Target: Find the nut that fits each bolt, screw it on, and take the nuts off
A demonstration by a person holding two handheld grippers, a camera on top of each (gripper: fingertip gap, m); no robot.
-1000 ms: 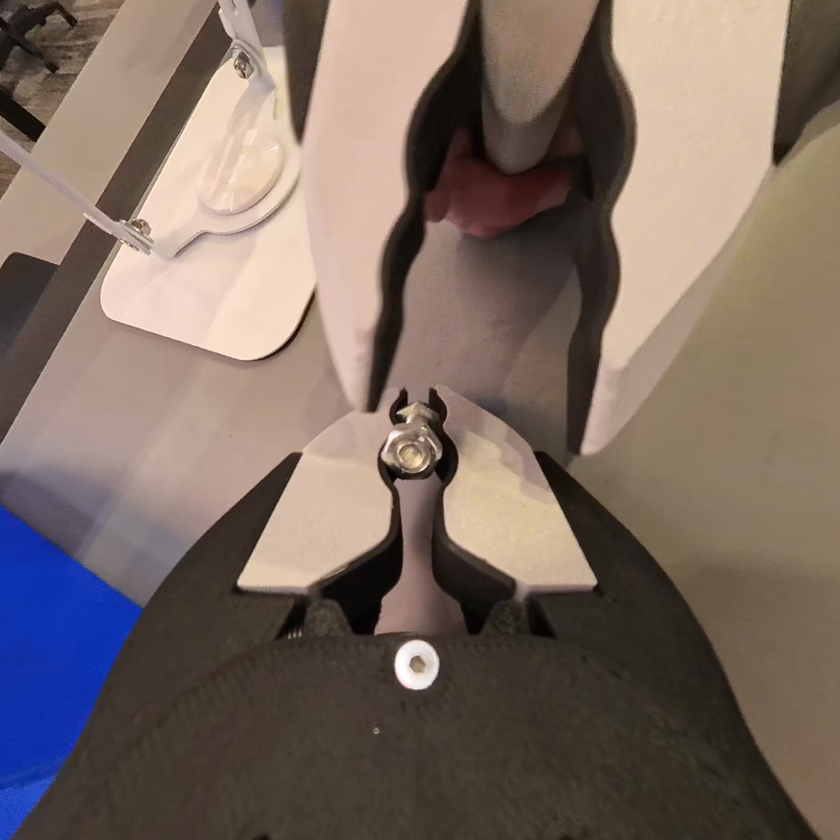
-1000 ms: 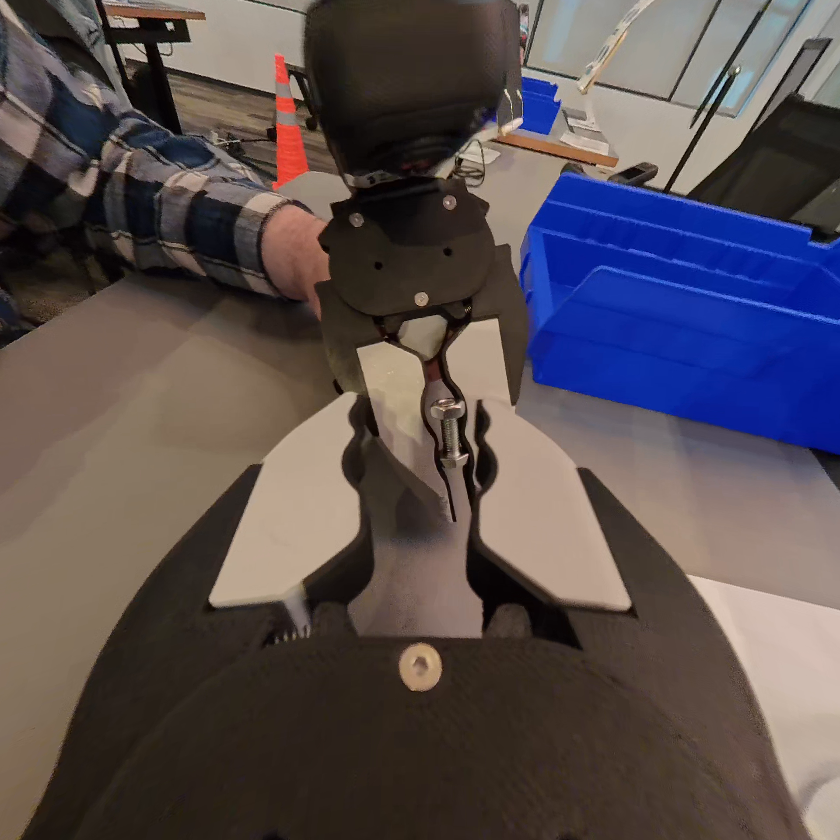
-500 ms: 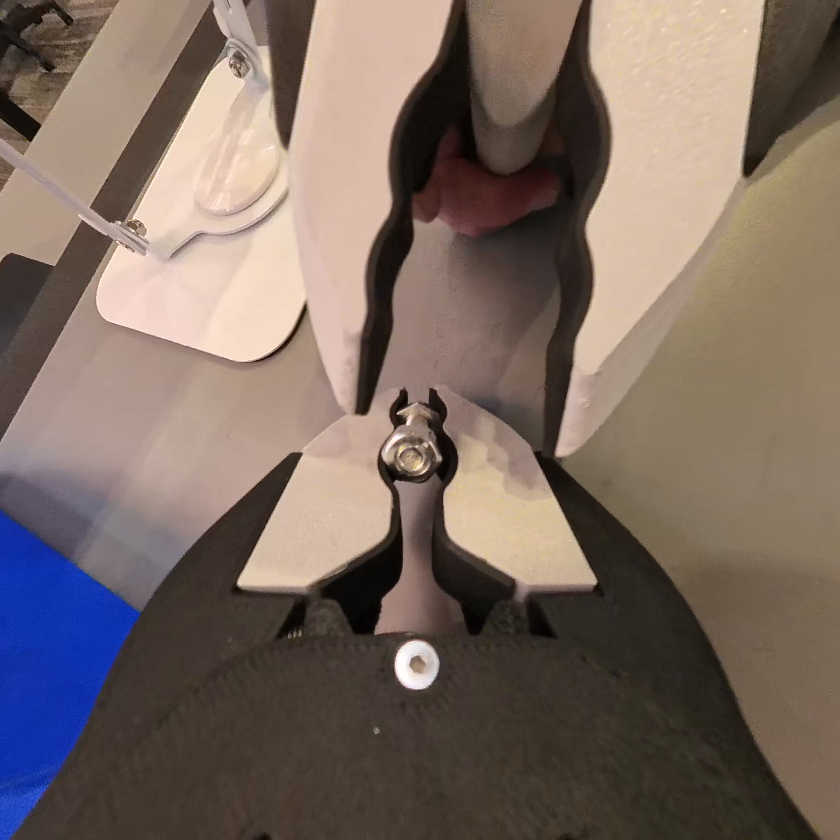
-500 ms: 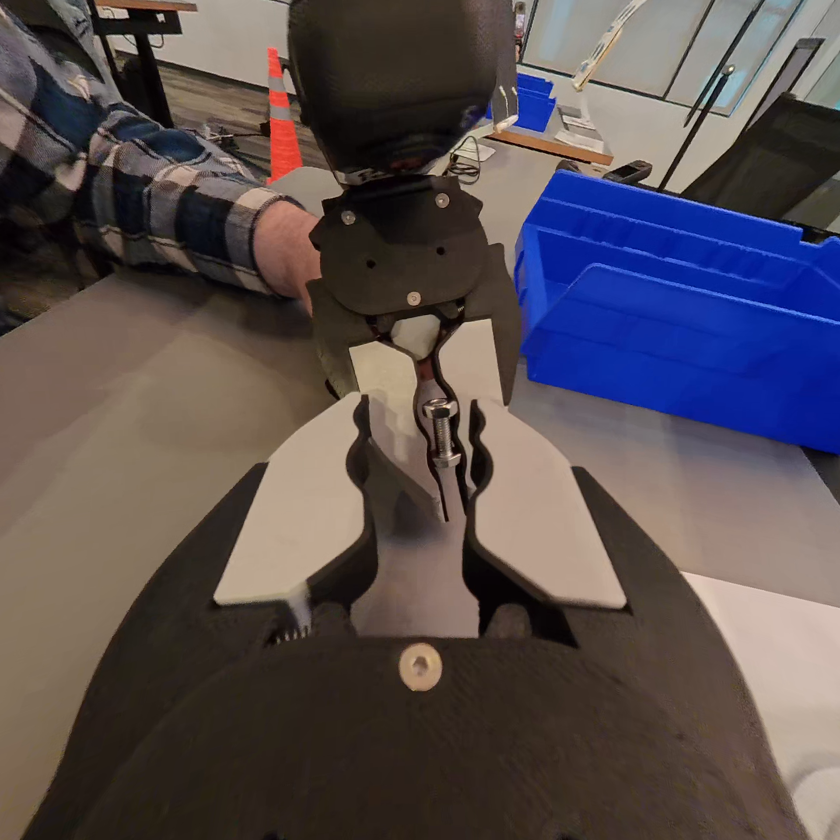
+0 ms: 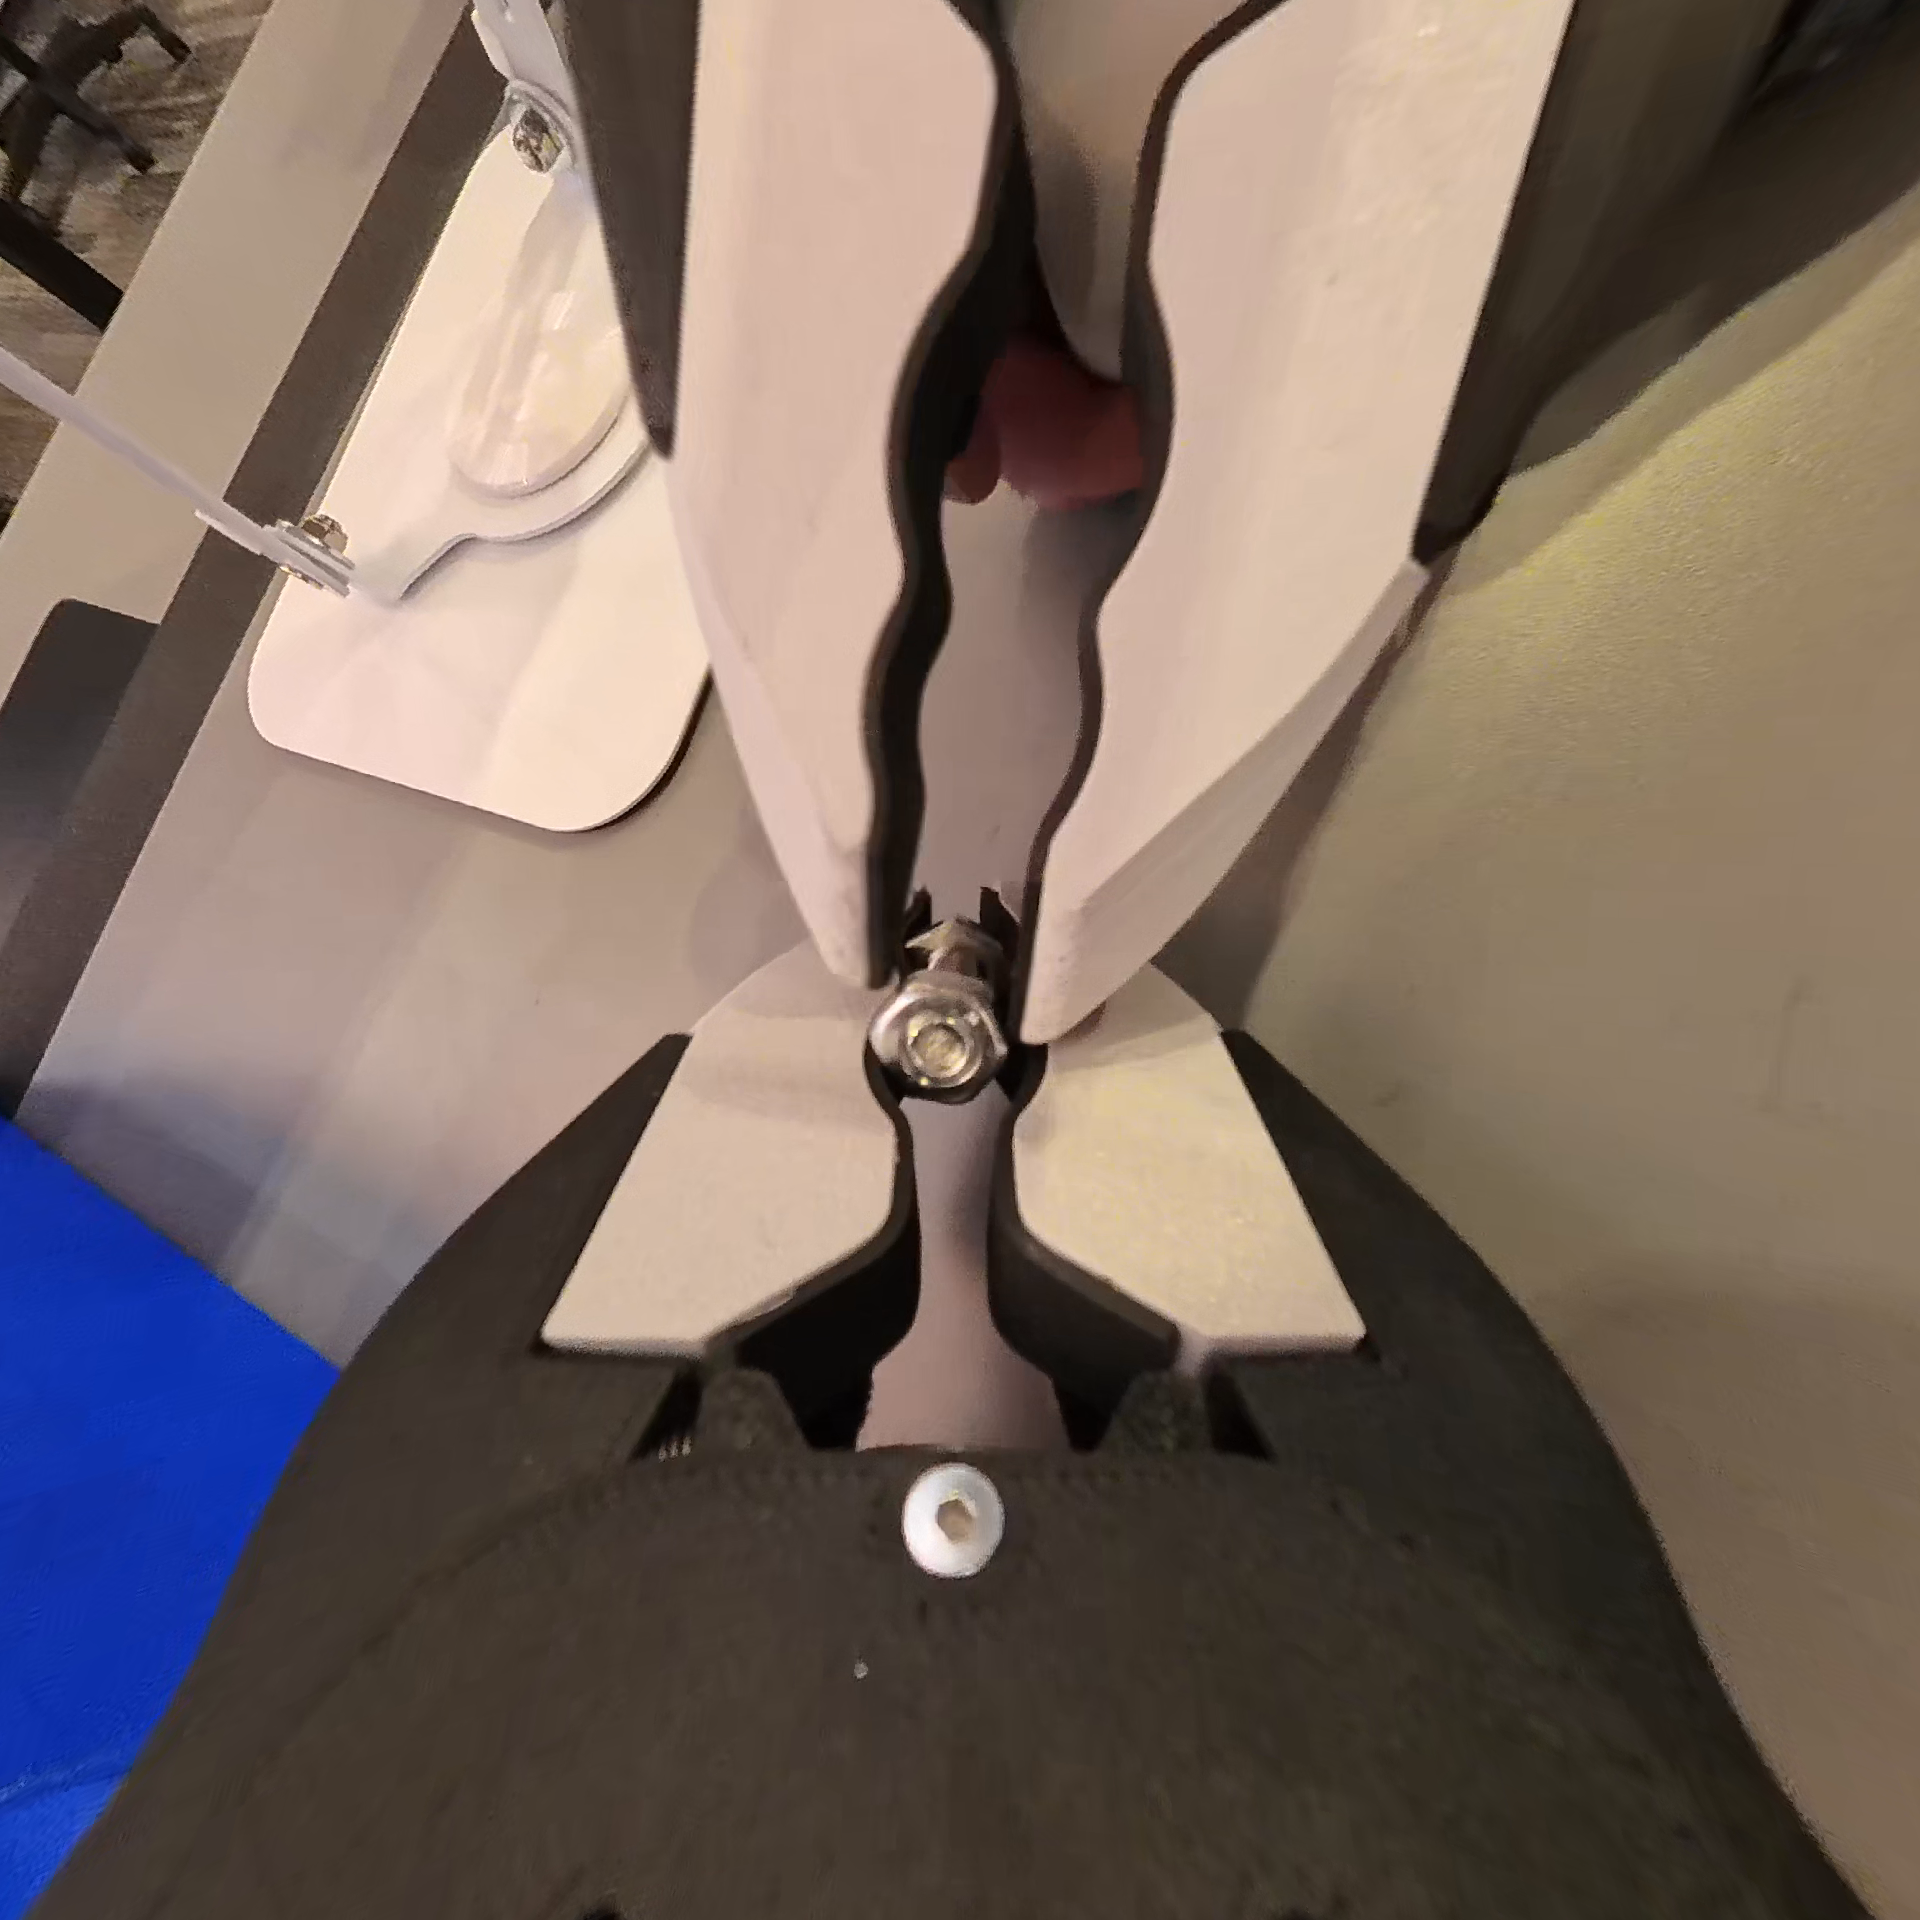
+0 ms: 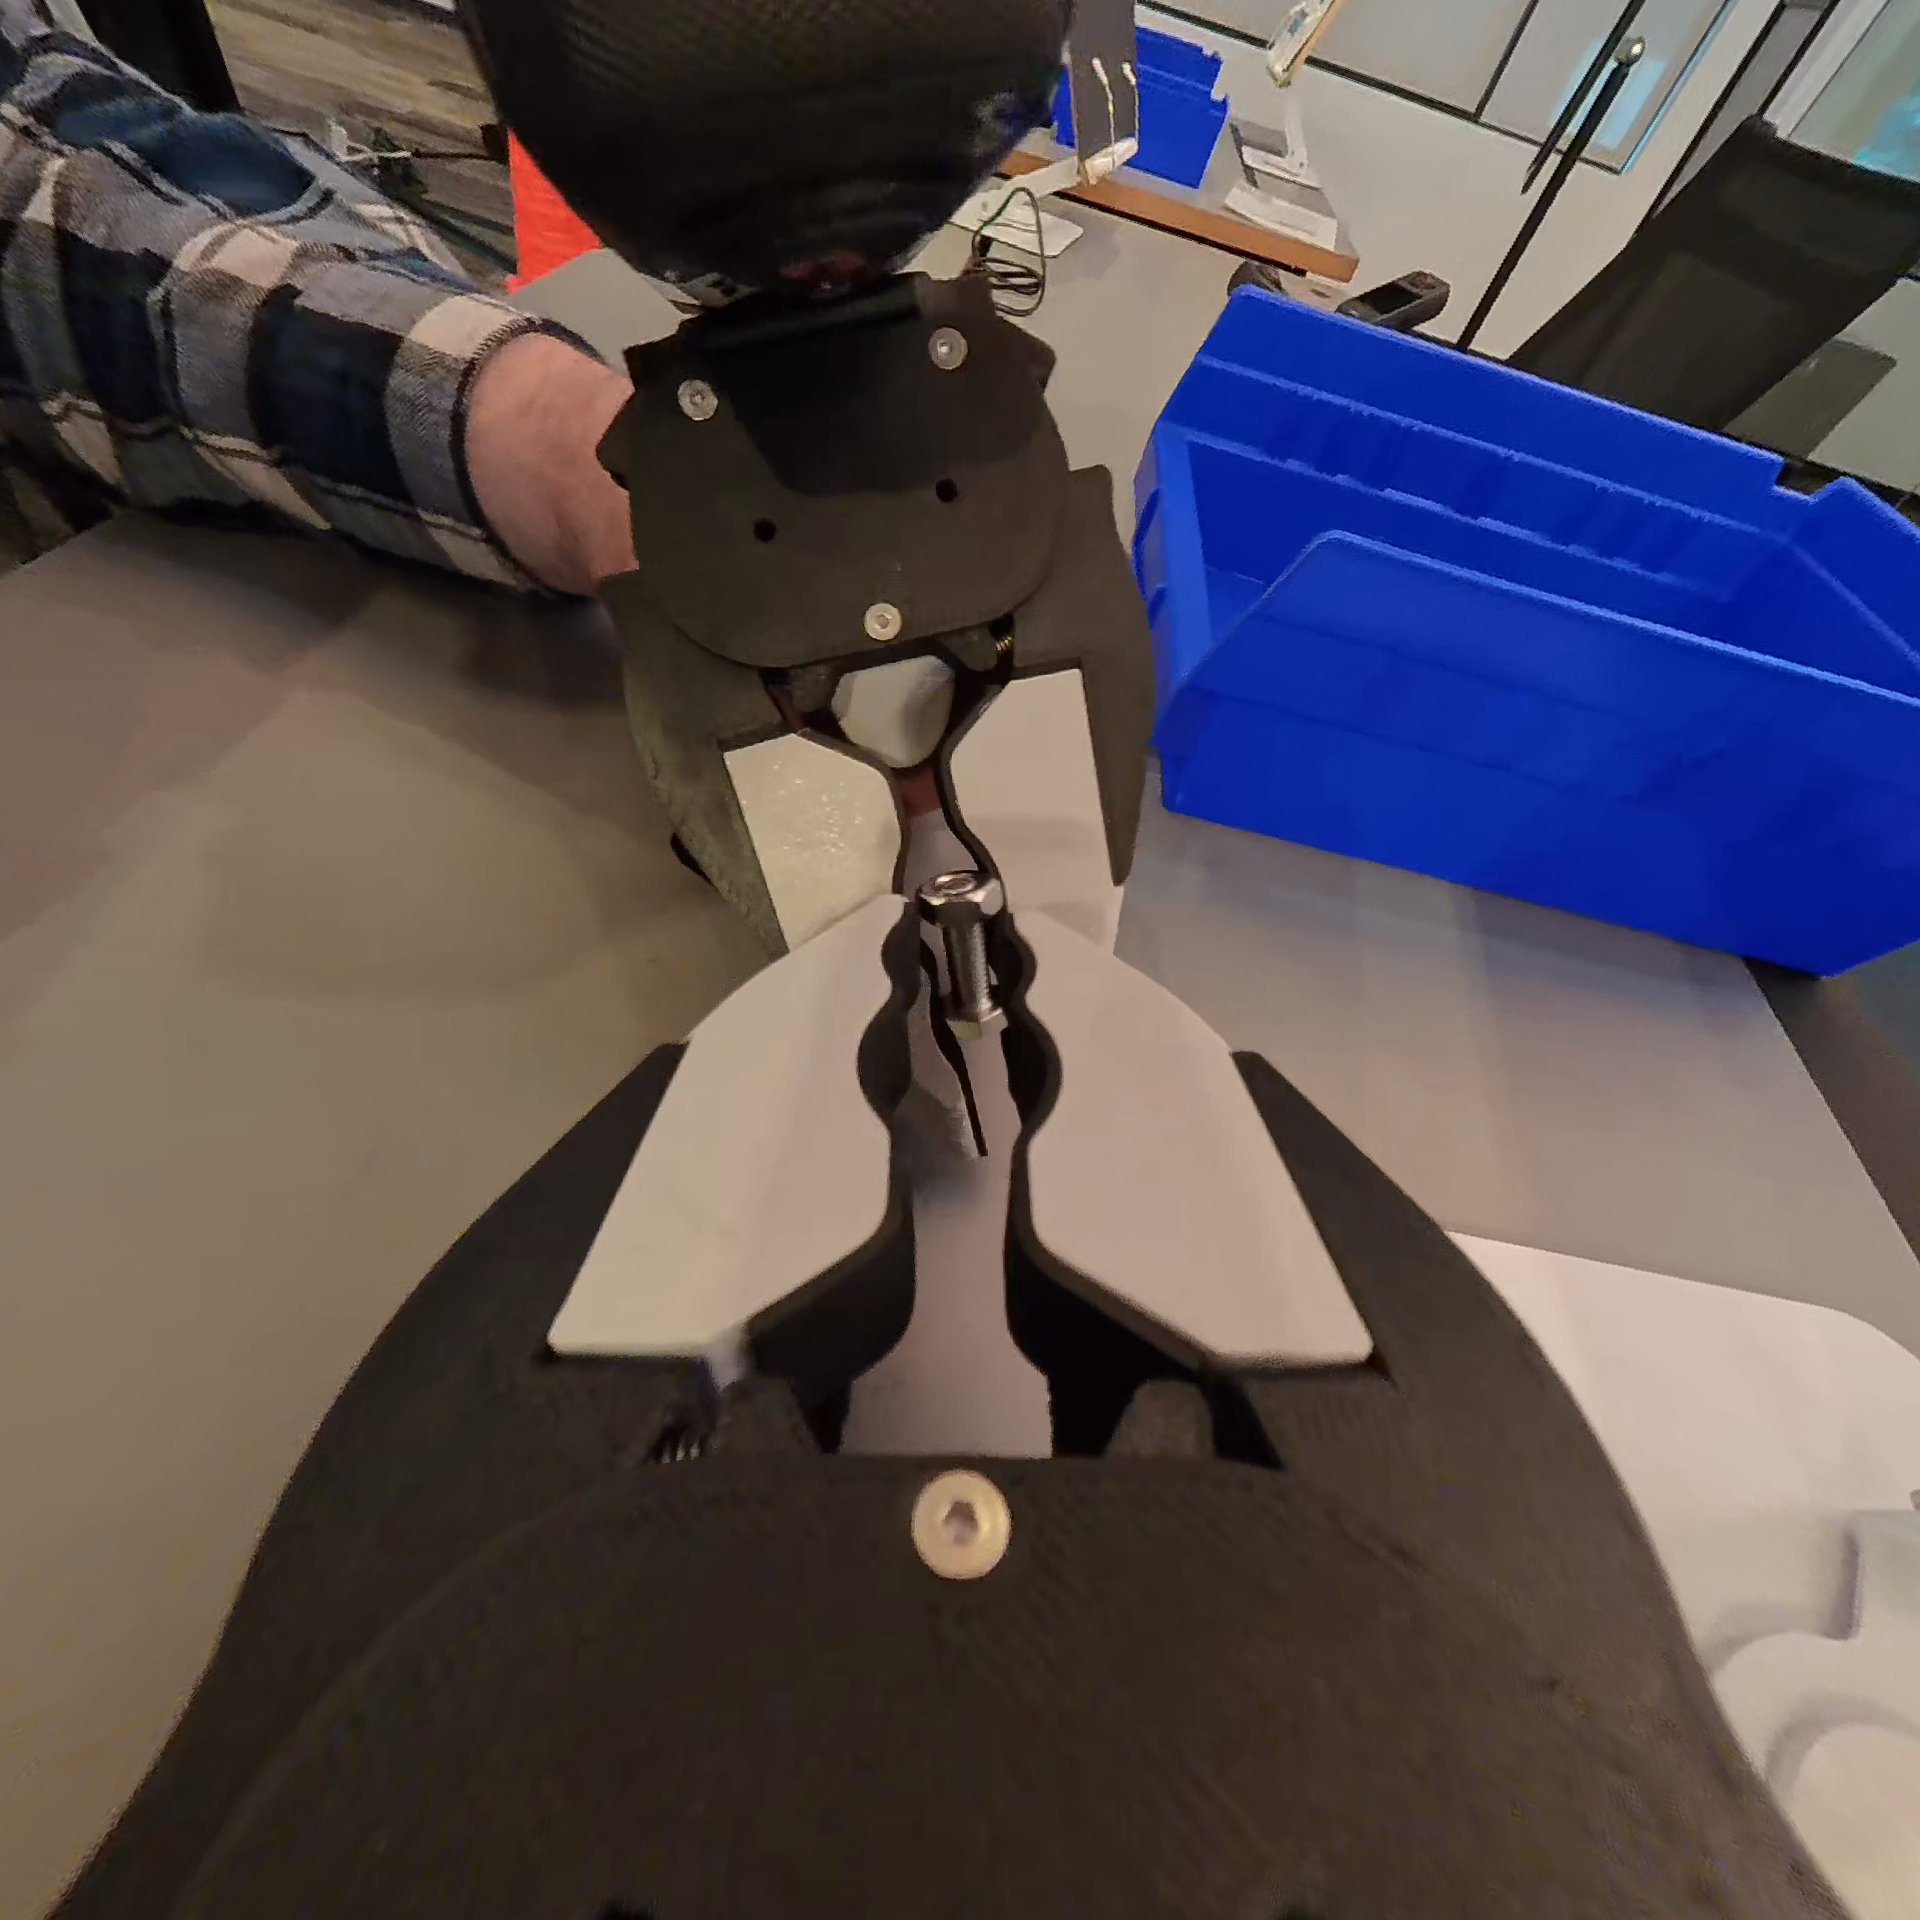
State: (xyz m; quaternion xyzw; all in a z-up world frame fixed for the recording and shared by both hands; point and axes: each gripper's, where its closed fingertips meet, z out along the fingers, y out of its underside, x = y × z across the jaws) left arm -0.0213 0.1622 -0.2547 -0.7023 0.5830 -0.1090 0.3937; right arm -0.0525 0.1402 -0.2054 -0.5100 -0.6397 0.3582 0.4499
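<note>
Left wrist view shows our left gripper (image 5: 940, 1023) pinching the bolt (image 5: 938, 1044) by its head, above the table (image 5: 312, 987). Our right gripper (image 6: 961, 997) closes around the nut (image 6: 975, 1029) — small, hard, slick steel, so we grip its flats squarely.
</note>
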